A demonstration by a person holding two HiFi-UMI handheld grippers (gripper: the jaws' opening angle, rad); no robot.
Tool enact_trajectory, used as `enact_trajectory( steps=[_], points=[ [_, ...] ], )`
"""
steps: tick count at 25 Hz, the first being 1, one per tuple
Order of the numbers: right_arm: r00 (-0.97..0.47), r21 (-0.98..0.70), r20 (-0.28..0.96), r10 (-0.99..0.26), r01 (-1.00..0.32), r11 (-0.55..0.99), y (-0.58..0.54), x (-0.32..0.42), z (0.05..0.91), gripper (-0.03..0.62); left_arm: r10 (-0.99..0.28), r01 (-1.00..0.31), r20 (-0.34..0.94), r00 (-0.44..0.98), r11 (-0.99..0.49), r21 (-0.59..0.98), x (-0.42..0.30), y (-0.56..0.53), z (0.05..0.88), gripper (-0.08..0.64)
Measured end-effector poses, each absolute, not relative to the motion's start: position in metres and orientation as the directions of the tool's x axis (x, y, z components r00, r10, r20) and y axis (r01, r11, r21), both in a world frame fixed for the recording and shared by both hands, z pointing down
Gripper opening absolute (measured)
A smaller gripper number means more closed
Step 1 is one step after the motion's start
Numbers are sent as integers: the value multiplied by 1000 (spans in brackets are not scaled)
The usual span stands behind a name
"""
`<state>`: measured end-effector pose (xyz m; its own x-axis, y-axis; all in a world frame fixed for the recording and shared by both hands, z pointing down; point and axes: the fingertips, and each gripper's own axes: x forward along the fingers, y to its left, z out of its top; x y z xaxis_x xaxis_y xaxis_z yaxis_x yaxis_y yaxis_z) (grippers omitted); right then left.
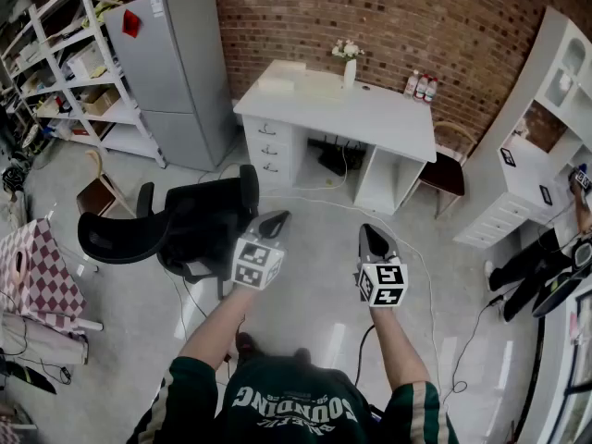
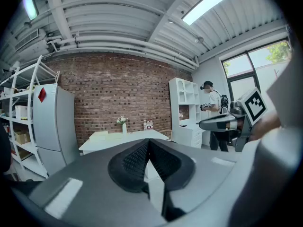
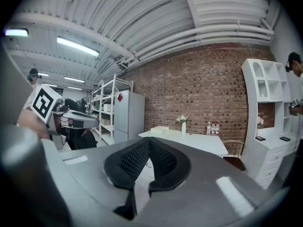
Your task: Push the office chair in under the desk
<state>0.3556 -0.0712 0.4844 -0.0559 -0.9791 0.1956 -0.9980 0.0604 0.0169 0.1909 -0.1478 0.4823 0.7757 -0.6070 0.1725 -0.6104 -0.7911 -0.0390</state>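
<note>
A black office chair (image 1: pixel 180 226) stands on the floor, left of centre in the head view, well away from the white desk (image 1: pixel 361 109) by the brick wall. The desk's knee space (image 1: pixel 338 160) shows cables and a dark box inside. My left gripper (image 1: pixel 276 220) is shut and empty, held just right of the chair's backrest. To its right my right gripper (image 1: pixel 373 240) is also shut and holds nothing. In the left gripper view the desk (image 2: pixel 125 137) lies ahead and the right gripper (image 2: pixel 222 122) shows at the right. The right gripper view shows the desk (image 3: pixel 189 140) beyond its tips.
A grey fridge (image 1: pixel 176 67) and white shelving (image 1: pixel 69 72) stand to the left of the desk. A small brown chair (image 1: pixel 444 169) sits right of the desk, beside a white cabinet (image 1: pixel 532 146). Cables (image 1: pixel 435 294) run over the floor. A person's legs (image 1: pixel 523 266) show at the right edge.
</note>
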Motion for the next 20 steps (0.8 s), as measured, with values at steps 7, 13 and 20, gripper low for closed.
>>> enact_trajectory(
  steps=[7, 13, 20],
  points=[
    [-180, 85, 143, -973, -977, 193, -66, 340, 474, 0, -608, -613, 180, 773, -789, -33, 196, -149, 486, 11],
    [-217, 9, 156, -964, -975, 221, -68, 342, 480, 2, -604, -608, 172, 779, -793, -33, 202, -145, 484, 11],
    [-142, 34, 171, -975, -988, 150, -68, 355, 482, 0, -595, -599, 150, 789, -801, -28, 208, -141, 479, 11]
  ],
)
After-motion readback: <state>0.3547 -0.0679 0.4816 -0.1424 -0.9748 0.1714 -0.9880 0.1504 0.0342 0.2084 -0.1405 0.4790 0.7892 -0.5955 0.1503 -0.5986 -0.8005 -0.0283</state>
